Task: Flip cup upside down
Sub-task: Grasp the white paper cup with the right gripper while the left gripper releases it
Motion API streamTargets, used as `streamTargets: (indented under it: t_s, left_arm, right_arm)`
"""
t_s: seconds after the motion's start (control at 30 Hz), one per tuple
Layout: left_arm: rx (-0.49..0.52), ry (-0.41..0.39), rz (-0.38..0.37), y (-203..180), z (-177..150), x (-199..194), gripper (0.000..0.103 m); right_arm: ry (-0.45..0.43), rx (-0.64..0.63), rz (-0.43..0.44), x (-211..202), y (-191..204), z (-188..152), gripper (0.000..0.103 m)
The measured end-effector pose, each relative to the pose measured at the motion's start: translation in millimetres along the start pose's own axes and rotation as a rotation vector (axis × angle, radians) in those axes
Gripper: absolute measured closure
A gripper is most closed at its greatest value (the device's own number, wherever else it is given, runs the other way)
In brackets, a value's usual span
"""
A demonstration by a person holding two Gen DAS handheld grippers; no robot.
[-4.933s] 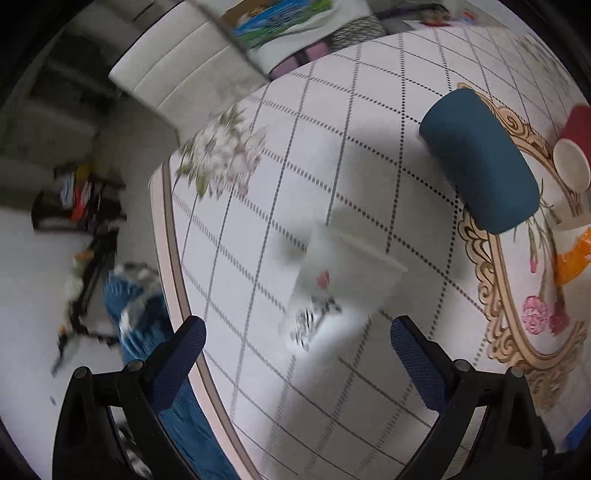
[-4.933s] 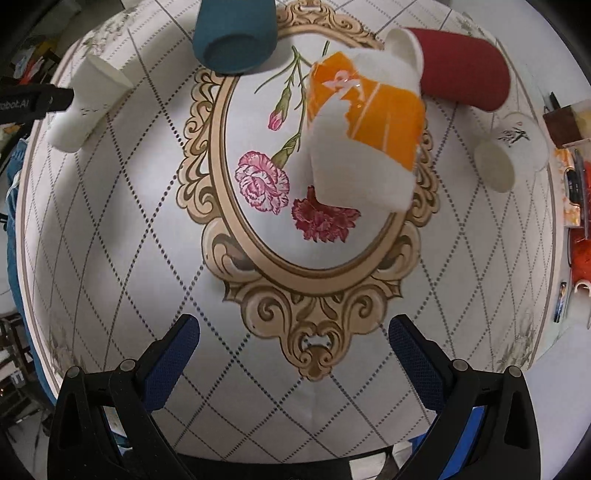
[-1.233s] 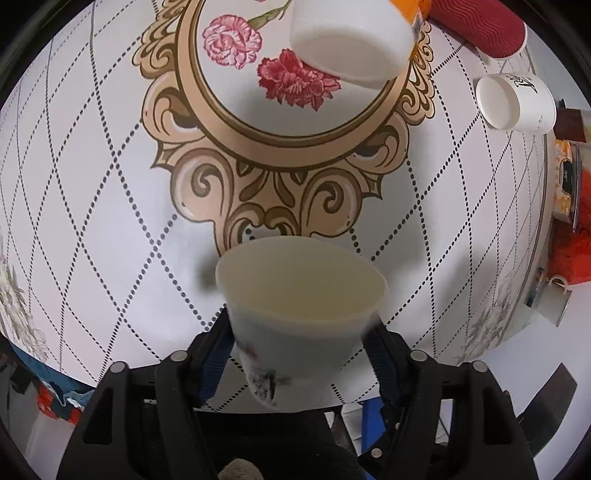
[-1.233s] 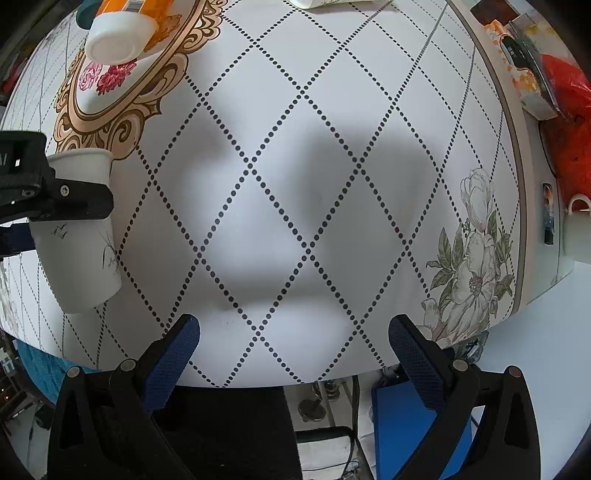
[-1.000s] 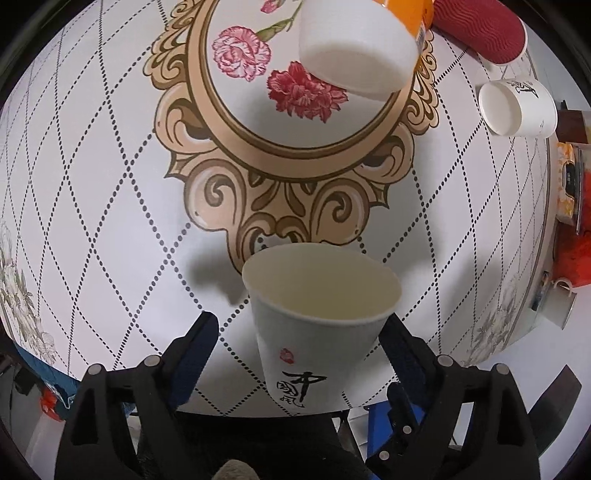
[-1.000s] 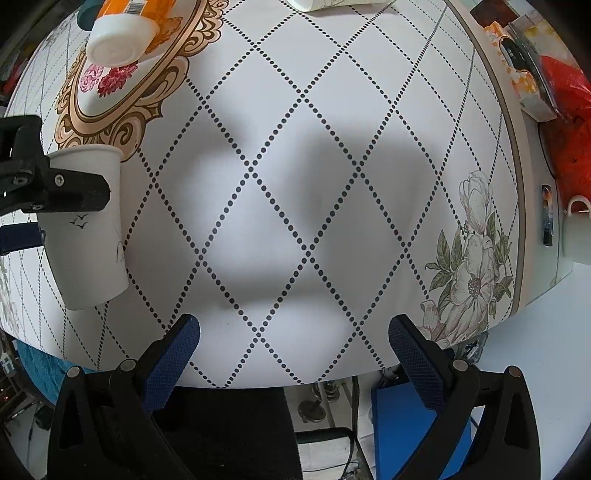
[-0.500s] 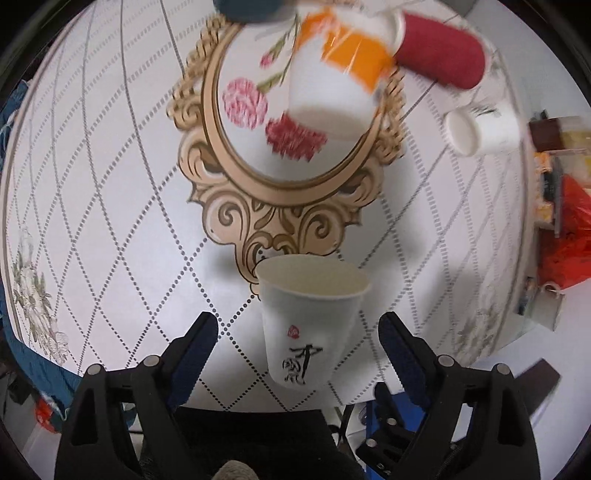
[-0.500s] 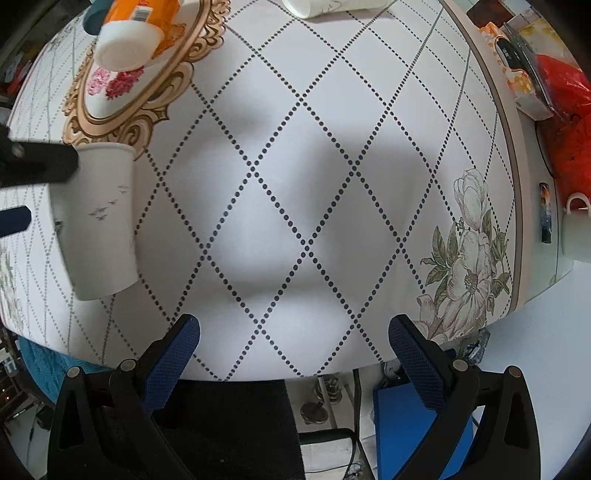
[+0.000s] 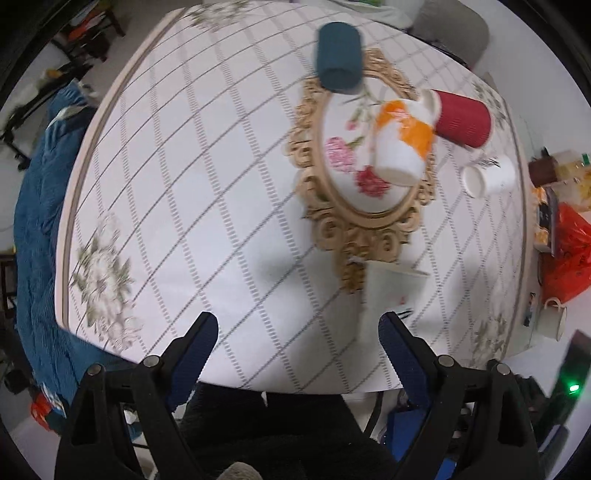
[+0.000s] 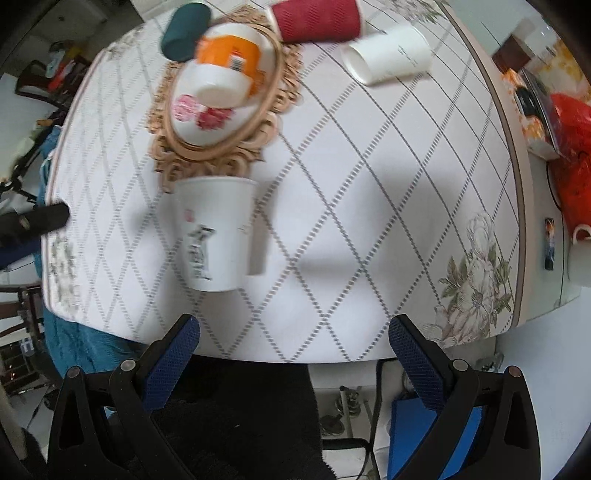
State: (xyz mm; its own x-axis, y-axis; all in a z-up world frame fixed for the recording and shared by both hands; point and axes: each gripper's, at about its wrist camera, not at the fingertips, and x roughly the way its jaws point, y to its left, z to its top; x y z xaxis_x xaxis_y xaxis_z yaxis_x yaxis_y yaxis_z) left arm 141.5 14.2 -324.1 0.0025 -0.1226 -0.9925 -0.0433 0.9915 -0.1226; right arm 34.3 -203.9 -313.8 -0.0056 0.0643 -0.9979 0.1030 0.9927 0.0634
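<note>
while jaws gape, cup (image 10: 216, 236) stands outside them.

My left wrist view looks steeply down on the table (image 9: 207, 192) from above its near edge, with the white cup (image 9: 393, 291) blurred at lower right. My right wrist view does likewise, nearer, with that cup (image 10: 216, 236) left of centre. Both share the orange cup (image 9: 402, 147) and red cup (image 10: 314, 18) farther up.
</note>
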Motion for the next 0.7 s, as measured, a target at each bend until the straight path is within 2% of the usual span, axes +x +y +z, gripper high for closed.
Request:
streamTargets:
  t_s: [0.27,0.47,0.6,0.7]
  left_arm:
    - [-0.071,0.020,-0.007,47.9,-12.9,6.0,0.014]
    - [-0.109,0.019,-0.009,73.7,-17.3,10.5,0.014]
    - [-0.102,-0.003,0.047,83.7,-17.0,15.9,0.014]
    - [-0.107,-0.013,0.093,91.6,-15.6,26.9,0.014]
  right_arm:
    - [-0.010,-0.053,0.000,-14.4,37.0,3.5,0.000]
    - [0.007,-0.136,-0.047,-17.8,60.3,4.7,0.000]
    - [-0.019,-0.334,-0.165,-20.0,80.6,11.0,0.000]
    - [-0.059,-0.573,-0.278,-19.1,100.2,15.6,0.000]
